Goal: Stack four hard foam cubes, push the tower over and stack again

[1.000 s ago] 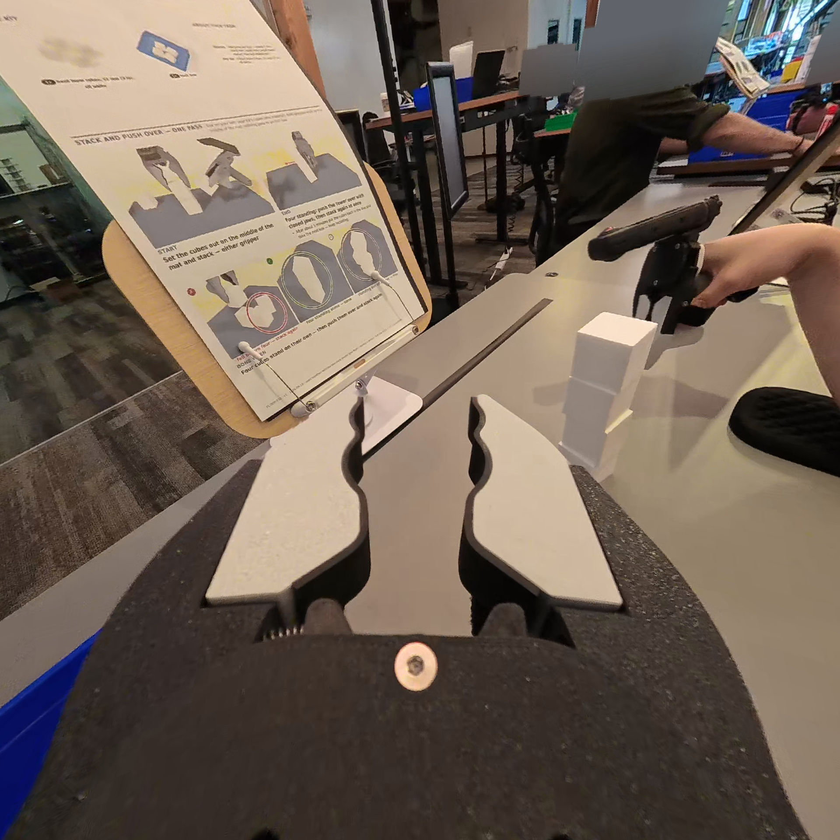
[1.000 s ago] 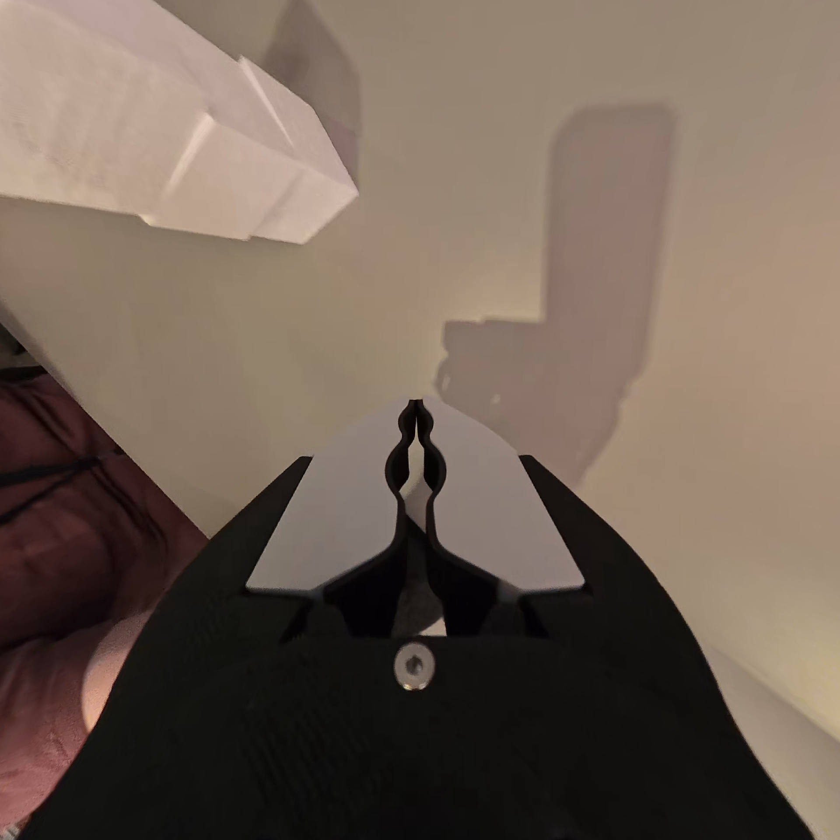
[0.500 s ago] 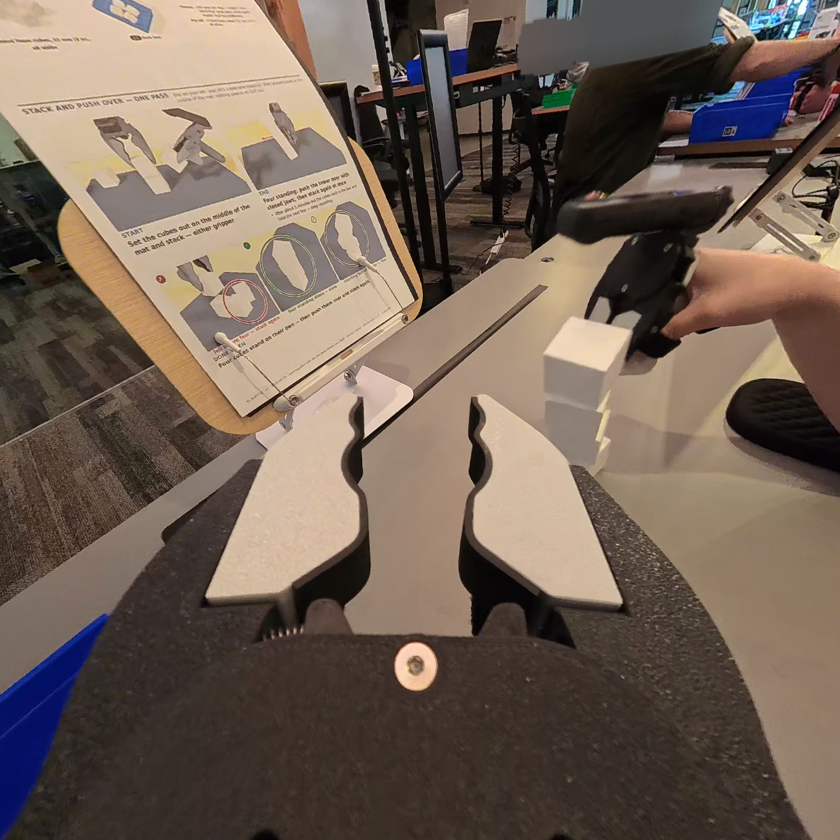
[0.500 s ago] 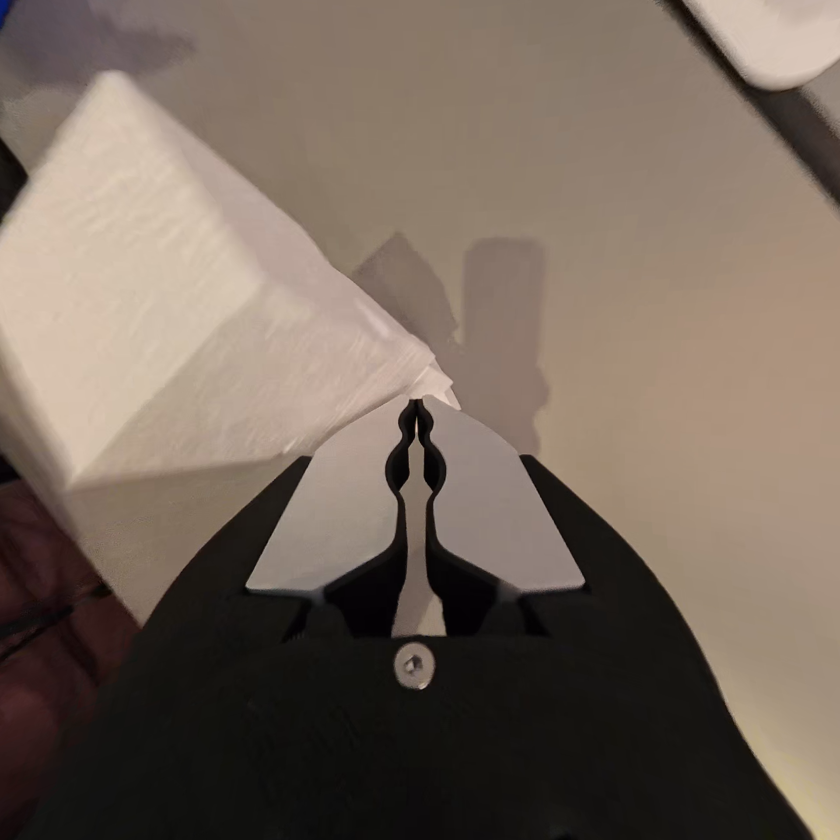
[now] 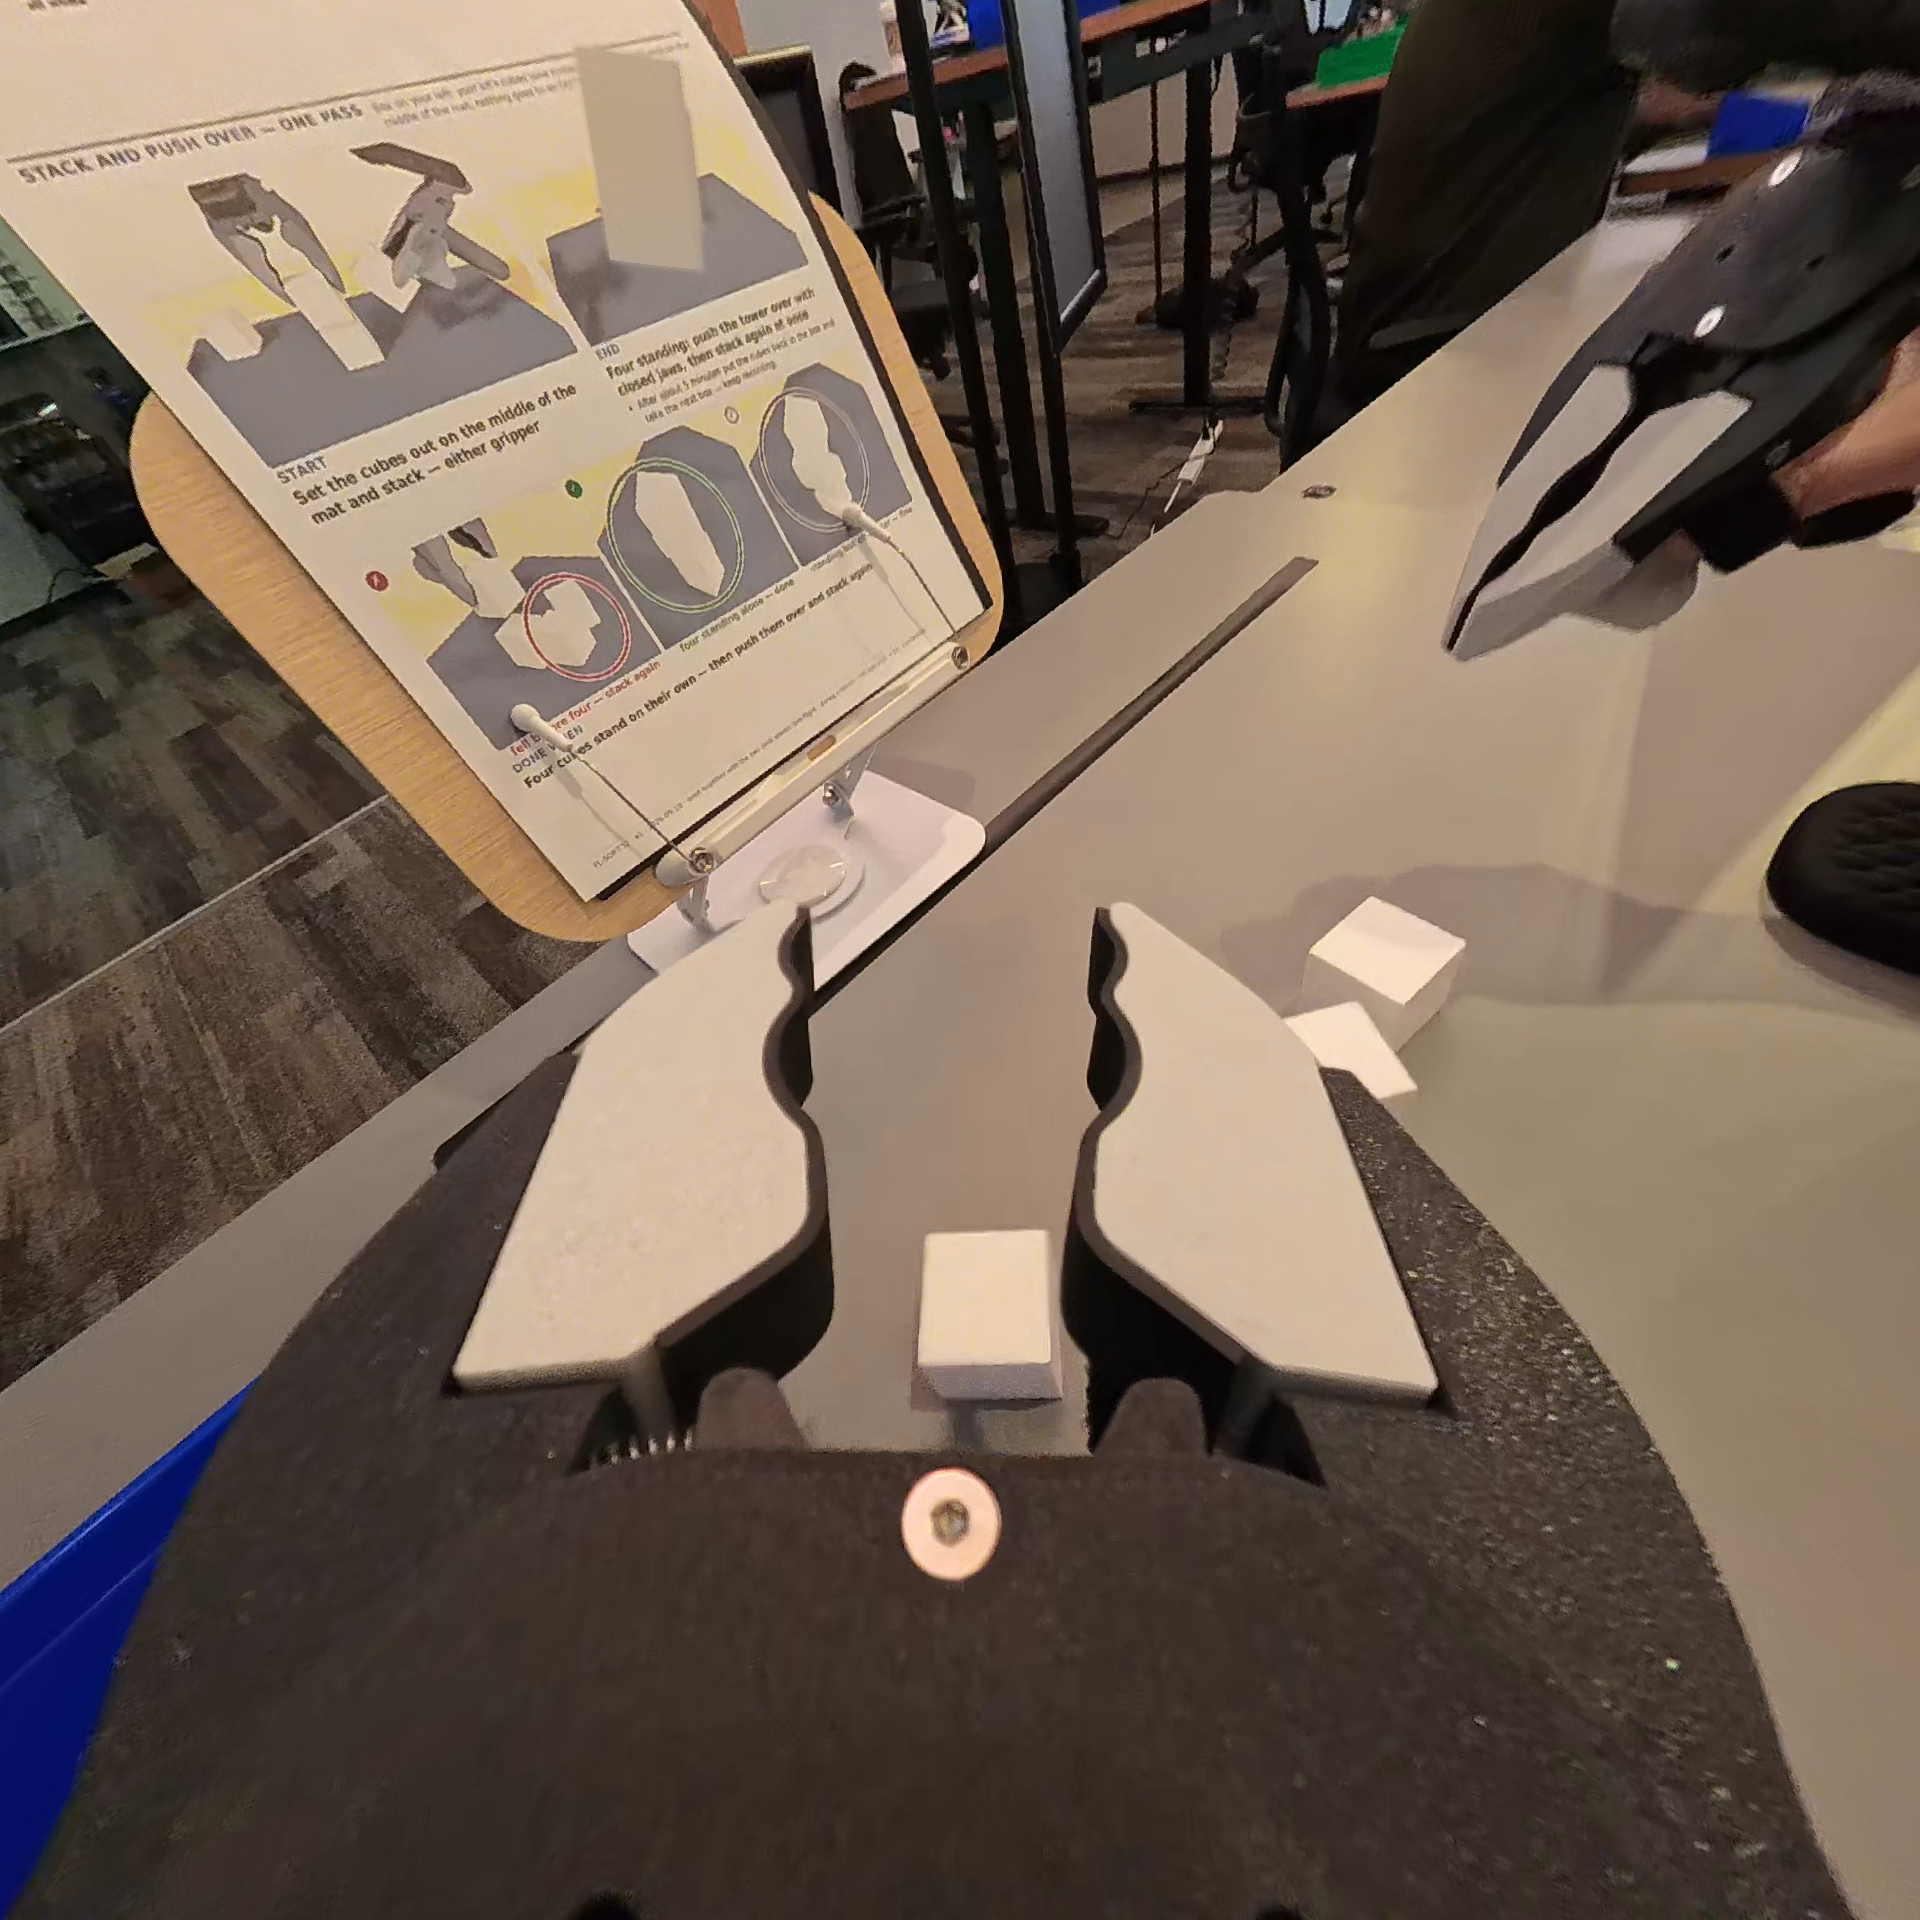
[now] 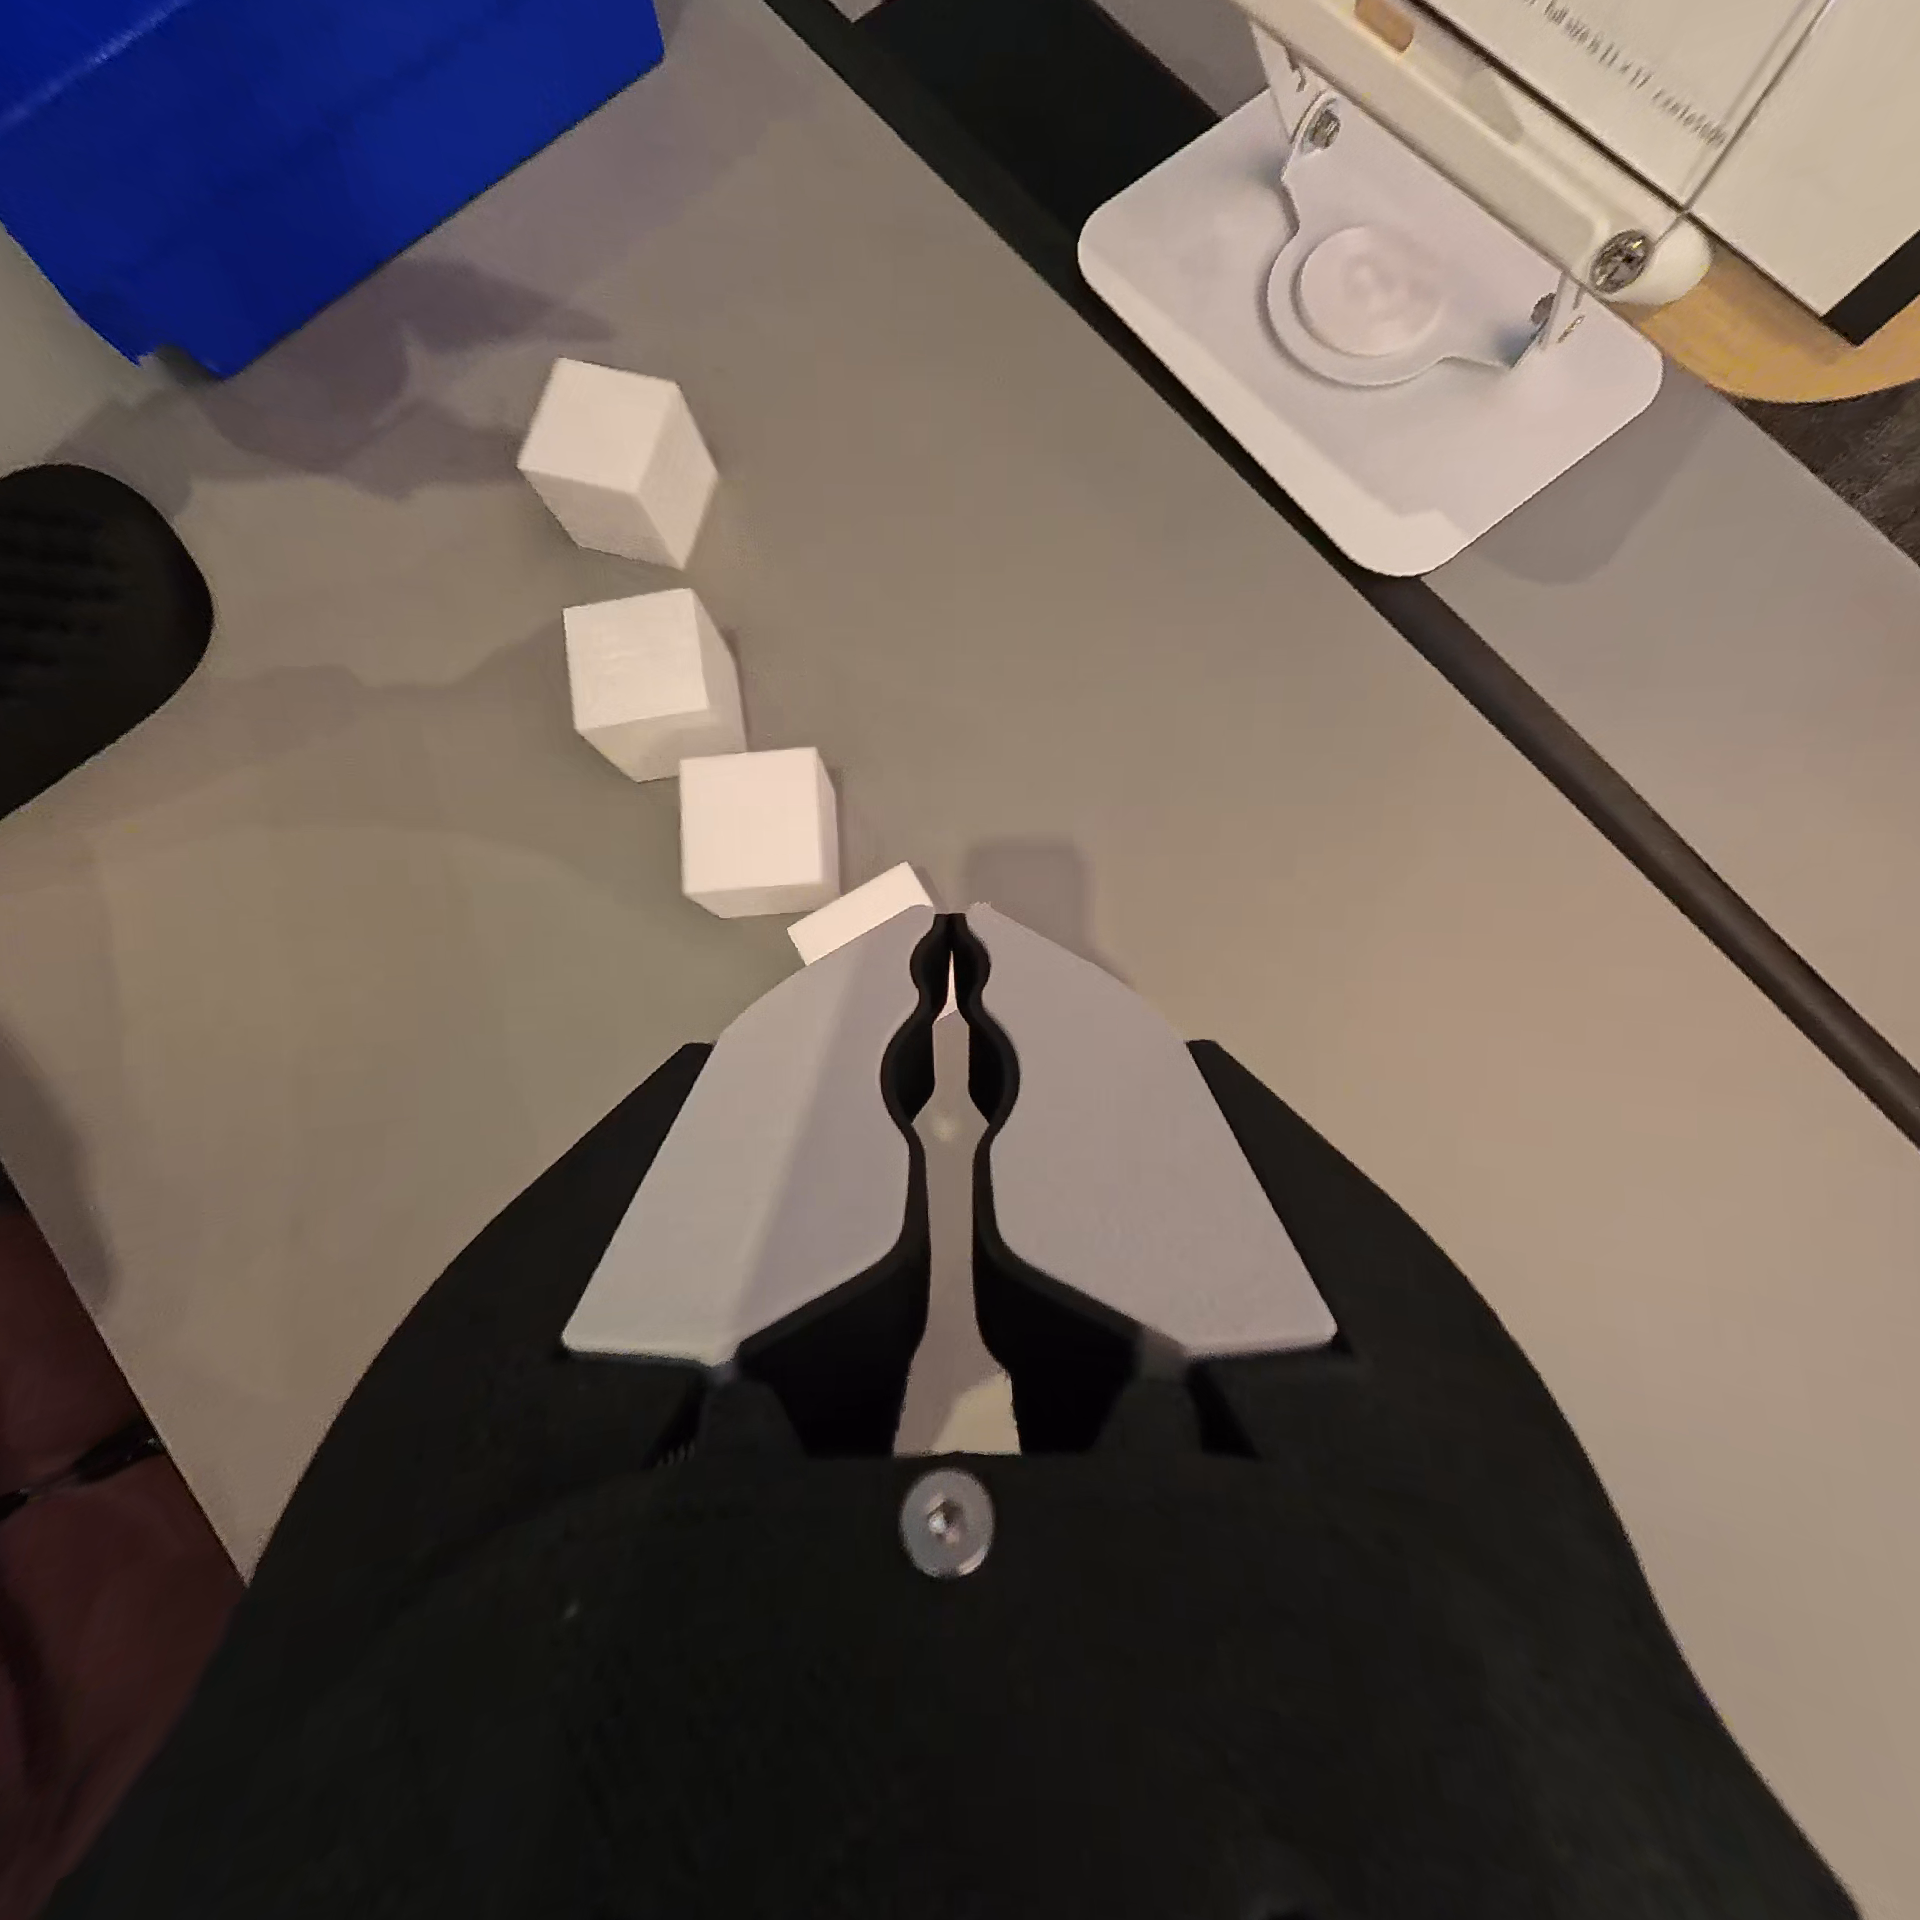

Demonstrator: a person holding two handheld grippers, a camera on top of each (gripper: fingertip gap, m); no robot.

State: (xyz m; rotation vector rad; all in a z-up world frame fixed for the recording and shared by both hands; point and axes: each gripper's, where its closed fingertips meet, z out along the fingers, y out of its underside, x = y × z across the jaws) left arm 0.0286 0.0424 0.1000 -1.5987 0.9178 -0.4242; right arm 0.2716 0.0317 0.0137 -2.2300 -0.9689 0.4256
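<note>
While the grey tabletop (image 6: 1195, 748) is lying bare where a white tower was standing a second ago, the four cubes are now sitting scattered on it in a loose curved line, so the push-over step looks done and restacking is what is coming next.

Largest in view, the black foam-bodied left gripper (image 5: 945, 935) is hovering low over the table with its grey fingers spread wide and nothing between them to grip; one white hard foam cube (image 5: 987, 1311) is showing on the table through the gap near the finger roots, untouched. The black right gripper (image 6: 958, 920) is hanging above the row with its jaws pressed together and empty, its tips over the nearest cube (image 6: 857, 914). From there the line is running away through a third cube (image 6: 756, 831), a fourth cube (image 6: 646, 675) and a farthest cube (image 6: 613, 462), each apart from its neighbour. That is making five white blocks visible, one more than the task names.

As for containers, the blue plastic bin (image 6: 291, 156) is standing at the table's far corner; its inside is not showing, so its contents cannot be told. The white stand base (image 6: 1371, 332) is holding the instruction sheet board upright beside the row.
</note>
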